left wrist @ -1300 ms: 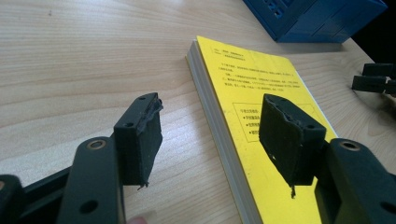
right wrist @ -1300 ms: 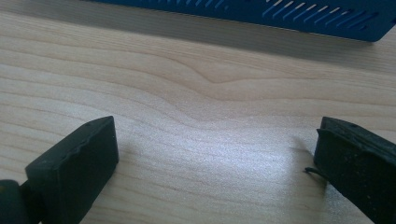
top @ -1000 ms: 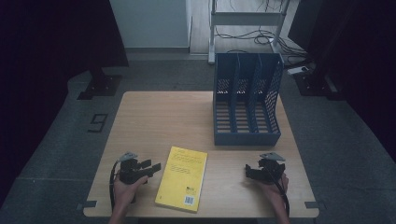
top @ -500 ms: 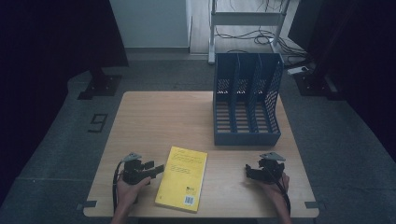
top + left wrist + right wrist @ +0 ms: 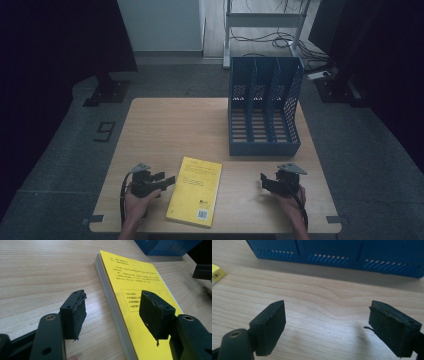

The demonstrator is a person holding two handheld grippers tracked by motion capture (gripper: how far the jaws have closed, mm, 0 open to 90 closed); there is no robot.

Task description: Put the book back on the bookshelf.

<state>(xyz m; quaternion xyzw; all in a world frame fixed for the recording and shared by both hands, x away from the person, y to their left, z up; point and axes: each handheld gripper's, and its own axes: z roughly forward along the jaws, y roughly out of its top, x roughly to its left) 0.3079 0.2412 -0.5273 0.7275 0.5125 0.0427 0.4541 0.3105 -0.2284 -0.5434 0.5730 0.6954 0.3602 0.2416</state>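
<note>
A yellow book (image 5: 195,190) lies flat near the table's front edge, left of centre. My left gripper (image 5: 162,181) is open at the book's left edge. In the left gripper view the book (image 5: 140,302) lies between and beyond the open jaws, one jaw over the bare wood and the other over the cover; my left gripper (image 5: 112,312) holds nothing. My right gripper (image 5: 265,181) is open near the front right of the table, empty, over bare wood (image 5: 327,317). A blue three-slot file rack (image 5: 263,107) stands upright at the back right, and its base (image 5: 337,252) is in the right gripper view.
The wooden table (image 5: 170,130) has bare room at its left and centre. A black stand (image 5: 107,90) and a metal frame with cables (image 5: 265,25) are on the floor behind the table. A corner of the book (image 5: 217,273) shows at the left of the right gripper view.
My left gripper has moved right, up to the book's left edge. The right gripper has stayed where it was.
</note>
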